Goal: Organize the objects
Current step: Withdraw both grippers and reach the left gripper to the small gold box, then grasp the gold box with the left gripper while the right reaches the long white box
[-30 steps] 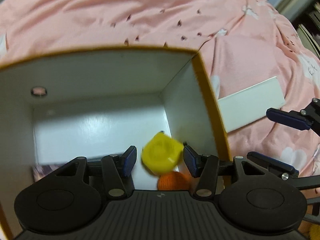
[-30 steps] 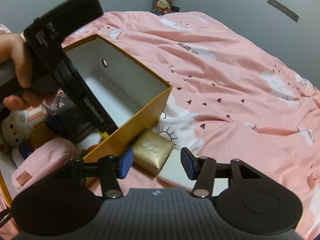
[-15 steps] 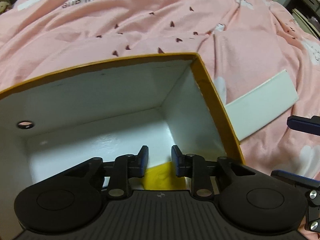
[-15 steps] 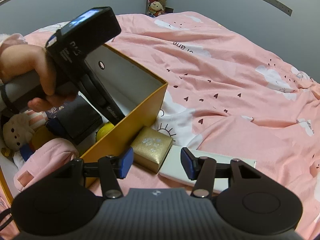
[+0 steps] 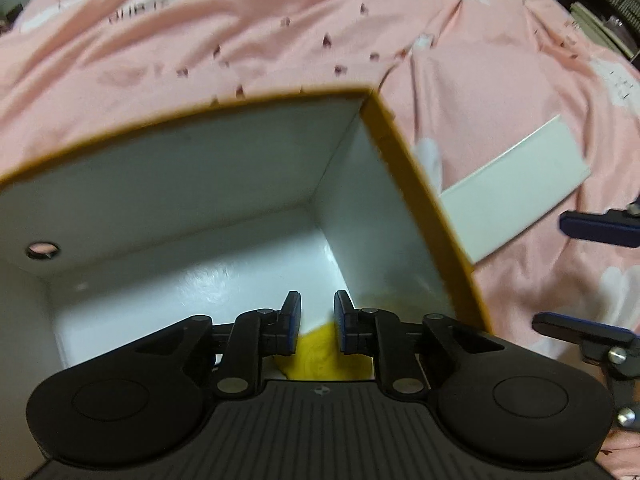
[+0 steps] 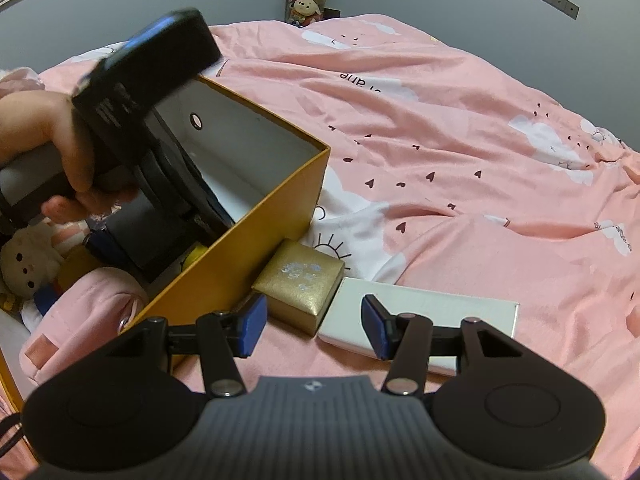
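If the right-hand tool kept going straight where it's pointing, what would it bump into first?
Probably the flat white box lying on the pink bedspread: it sits straight ahead of the right tool, with the small gold box just beside that line. Depth is hard to judge.

Left wrist view: close, steeply down into the orange box (image 5: 424, 216) by its far right corner, pink bedspread (image 5: 240, 20) beyond. Right wrist view: farther back, slanting down over the bed (image 6: 460, 140) towards the grey wall. Shared: box, white flat box (image 6: 420, 312), bedspread
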Tool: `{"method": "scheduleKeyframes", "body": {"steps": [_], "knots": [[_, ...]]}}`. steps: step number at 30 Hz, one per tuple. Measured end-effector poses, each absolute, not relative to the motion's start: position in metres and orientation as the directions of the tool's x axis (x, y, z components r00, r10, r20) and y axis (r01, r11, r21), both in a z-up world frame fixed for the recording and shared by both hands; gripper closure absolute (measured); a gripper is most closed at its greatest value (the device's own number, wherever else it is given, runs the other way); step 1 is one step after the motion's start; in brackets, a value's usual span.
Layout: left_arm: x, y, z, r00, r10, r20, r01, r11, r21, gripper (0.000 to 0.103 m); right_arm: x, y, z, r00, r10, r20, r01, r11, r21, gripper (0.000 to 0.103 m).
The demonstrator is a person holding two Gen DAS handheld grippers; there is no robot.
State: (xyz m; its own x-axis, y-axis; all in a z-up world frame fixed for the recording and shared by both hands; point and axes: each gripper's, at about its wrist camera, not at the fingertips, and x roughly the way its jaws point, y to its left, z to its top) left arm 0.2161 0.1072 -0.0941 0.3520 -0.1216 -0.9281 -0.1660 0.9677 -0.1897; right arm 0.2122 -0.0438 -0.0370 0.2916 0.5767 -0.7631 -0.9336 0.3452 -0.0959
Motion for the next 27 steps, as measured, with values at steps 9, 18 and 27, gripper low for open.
{"method": "scheduleKeyframes", "body": {"steps": [9, 18, 27], "knots": [[0.202, 0.090, -0.025, 0.499, -0.108, -0.860, 0.060, 0.994, -0.090, 0.070, 0.220, -0.055, -0.033, 0.297, 0.543, -0.785, -0.940, 0.311, -0.141, 0.048], [0.216, 0.032, -0.018, 0.430, -0.163, -0.888, 0.426, 0.904, 0.040, 0.038, 0.228, -0.066, -0.037, 0.300, 0.499, -0.813, -0.951, 0.223, -0.214, 0.048], [0.251, -0.005, -0.058, 0.257, -0.069, -0.964, 0.636, 0.763, 0.115, 0.033, 0.238, -0.079, -0.057, 0.289, 0.490, -0.822, -0.950, 0.253, -0.183, 0.048]]}}
